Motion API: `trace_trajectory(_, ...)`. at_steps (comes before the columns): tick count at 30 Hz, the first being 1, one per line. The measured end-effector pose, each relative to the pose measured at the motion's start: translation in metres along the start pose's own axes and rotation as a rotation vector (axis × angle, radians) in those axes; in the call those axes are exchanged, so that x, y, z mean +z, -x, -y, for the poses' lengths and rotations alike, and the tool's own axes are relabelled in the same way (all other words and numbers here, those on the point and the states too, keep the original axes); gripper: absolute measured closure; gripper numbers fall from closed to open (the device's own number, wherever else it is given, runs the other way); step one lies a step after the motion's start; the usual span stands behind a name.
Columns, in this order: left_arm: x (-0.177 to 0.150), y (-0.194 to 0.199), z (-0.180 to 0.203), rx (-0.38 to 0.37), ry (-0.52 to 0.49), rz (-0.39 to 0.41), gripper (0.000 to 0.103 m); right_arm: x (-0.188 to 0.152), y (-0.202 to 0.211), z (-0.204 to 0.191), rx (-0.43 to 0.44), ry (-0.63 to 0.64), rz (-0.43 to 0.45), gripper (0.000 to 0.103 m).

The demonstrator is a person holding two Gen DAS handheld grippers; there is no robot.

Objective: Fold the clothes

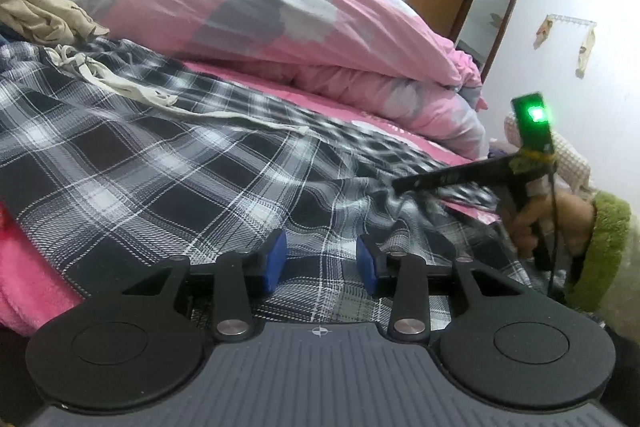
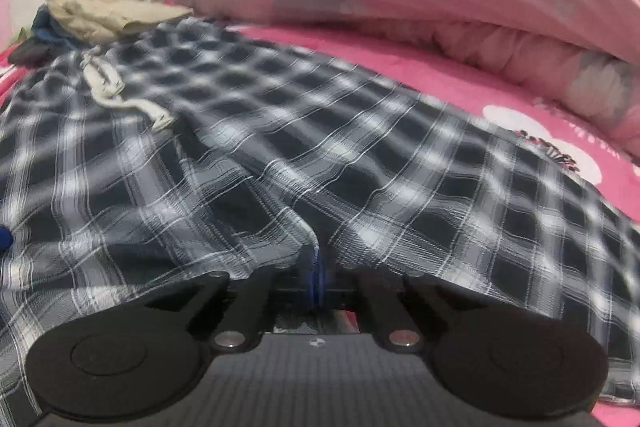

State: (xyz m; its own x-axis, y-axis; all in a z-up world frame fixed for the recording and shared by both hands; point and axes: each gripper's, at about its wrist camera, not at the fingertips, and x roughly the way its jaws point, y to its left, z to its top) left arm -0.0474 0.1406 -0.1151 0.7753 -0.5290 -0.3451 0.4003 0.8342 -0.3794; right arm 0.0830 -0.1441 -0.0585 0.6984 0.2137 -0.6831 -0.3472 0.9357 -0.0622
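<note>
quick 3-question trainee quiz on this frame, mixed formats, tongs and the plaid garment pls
1. True or false: the right tongs are clamped on the plaid garment.
2. The left tongs are: A) open over the plaid, B) shut on the drawstring, C) holding the pink duvet.
3. Fill in: the beige clothes lie at the garment's ____ end.

Key: 1 true; 2 A; 3 drawstring.
</note>
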Motion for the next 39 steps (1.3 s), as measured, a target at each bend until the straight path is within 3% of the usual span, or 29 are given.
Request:
trace_trajectory(1,0.000,0.000,0.001,0.006,-0.003,0.000,0.065,0.001,0.006,0.009,-0.013,-0.050,0.014,0.090)
trace_trajectory(4,0.001,0.001,0.001,0.025,-0.003,-0.002,0.065,-0.001,0.036,0.052,-0.049,-0.254,0.078,0.087)
trace_trajectory(6,0.003,0.001,0.003,0.042,0.001,-0.004,0.065,-0.015,0.074,0.093,-0.014,-0.447,0.145,0.081)
trace_trajectory(8,0.005,0.001,0.008,0.063,-0.007,-0.008,0.064,-0.039,0.120,0.129,-0.008,-0.583,0.209,0.066)
trace_trajectory(9,0.007,0.001,0.012,0.073,-0.019,-0.008,0.064,-0.053,0.143,0.143,-0.034,-0.619,0.233,0.060)
trace_trajectory(11,0.010,-0.001,0.021,0.080,-0.040,-0.009,0.064,-0.082,0.187,0.167,-0.111,-0.654,0.262,0.038)
trace_trajectory(13,0.015,-0.006,0.033,0.059,-0.038,-0.015,0.064,-0.113,0.219,0.186,-0.181,-0.683,0.264,0.027)
trace_trajectory(15,0.020,-0.019,0.052,0.017,-0.049,-0.036,0.064,-0.145,0.233,0.204,-0.230,-0.713,0.220,0.024)
trace_trajectory(18,0.026,-0.041,0.084,-0.043,-0.097,-0.072,0.064,-0.184,0.234,0.222,-0.292,-0.757,0.125,0.024)
trace_trajectory(21,0.022,-0.065,0.121,-0.068,-0.206,-0.107,0.064,-0.208,0.227,0.230,-0.313,-0.775,0.088,0.029)
trace_trajectory(24,0.016,-0.085,0.148,-0.080,-0.267,-0.143,0.064,-0.217,0.226,0.225,-0.295,-0.728,0.112,0.069)
trace_trajectory(25,0.014,-0.090,0.153,-0.081,-0.267,-0.156,0.064,-0.216,0.227,0.221,-0.273,-0.708,0.124,0.093)
trace_trajectory(29,0.010,-0.099,0.156,-0.076,-0.195,-0.194,0.064,-0.191,0.236,0.194,-0.223,-0.625,0.226,0.096)
trace_trajectory(33,0.019,-0.092,0.149,-0.084,-0.117,-0.197,0.064,-0.148,0.234,0.123,-0.190,-0.409,0.308,0.096)
trace_trajectory(37,0.030,-0.083,0.141,-0.109,-0.002,-0.218,0.061,-0.130,0.190,0.038,-0.184,-0.161,0.261,0.093)
trace_trajectory(39,0.030,-0.080,0.144,-0.122,0.014,-0.220,0.057,-0.133,0.174,0.016,-0.158,-0.138,0.226,0.091)
